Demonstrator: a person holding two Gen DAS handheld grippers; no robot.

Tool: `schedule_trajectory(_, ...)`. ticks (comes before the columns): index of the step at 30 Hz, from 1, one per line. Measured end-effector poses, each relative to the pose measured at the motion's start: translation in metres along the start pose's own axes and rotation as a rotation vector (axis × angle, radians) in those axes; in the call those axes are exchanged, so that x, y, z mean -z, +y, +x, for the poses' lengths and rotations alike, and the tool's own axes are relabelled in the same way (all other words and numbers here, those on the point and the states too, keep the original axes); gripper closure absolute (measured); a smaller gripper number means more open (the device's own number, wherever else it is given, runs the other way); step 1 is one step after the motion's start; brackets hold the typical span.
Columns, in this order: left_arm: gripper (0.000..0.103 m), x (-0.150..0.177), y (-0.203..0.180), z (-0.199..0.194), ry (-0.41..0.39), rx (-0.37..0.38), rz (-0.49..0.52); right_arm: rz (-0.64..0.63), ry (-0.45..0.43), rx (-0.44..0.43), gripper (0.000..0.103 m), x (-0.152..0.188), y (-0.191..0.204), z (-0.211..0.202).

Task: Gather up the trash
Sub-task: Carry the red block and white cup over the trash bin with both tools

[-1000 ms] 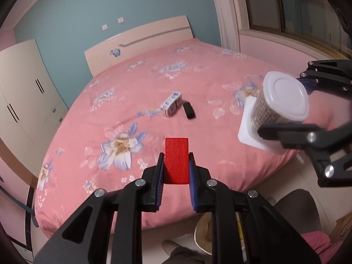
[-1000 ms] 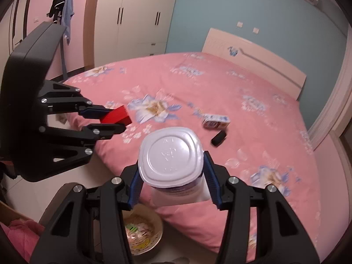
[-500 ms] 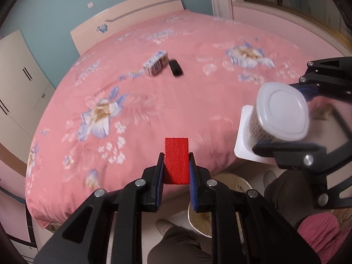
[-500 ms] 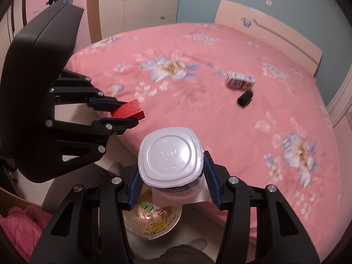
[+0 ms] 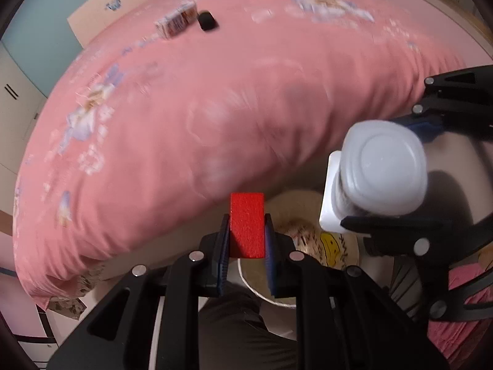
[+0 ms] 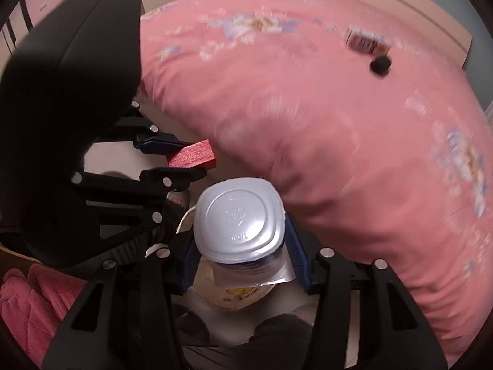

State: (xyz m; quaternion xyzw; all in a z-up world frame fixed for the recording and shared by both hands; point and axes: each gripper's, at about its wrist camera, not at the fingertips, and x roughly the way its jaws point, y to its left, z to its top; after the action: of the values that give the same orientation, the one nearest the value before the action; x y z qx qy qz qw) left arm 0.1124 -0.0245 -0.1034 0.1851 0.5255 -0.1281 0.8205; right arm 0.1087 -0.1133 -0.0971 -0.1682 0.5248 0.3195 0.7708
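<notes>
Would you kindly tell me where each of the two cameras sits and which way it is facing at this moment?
Left wrist: on the left gripper, looking steeply down past the red block at the bin beside the bed; a trouser leg shows below.
Right wrist: on the right gripper, looking down over the white-lidded cup; the left gripper's body fills its left side.
Shared: block, cup, bin, bed, small carton.
</notes>
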Motion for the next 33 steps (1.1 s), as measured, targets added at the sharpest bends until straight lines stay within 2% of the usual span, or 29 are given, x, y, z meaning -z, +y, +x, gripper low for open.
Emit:
schedule_trajectory(13,0.081,0.030,-0.014,0.070,0.155,0.055,-0.011,0.049,0.156,-0.075,0.052,0.039,-0.003,0.079)
schedule_trajectory(22,0.081,0.041,-0.016,0.121,0.253,0.084,-0.031,0.099,0.251,-0.118,0.052,0.053,-0.012,0.132)
schedule_trajectory(33,0.081,0.053,-0.021,0.181,0.368,0.116,-0.045,0.137,0.343,-0.135,0.052,0.072,-0.017,0.184)
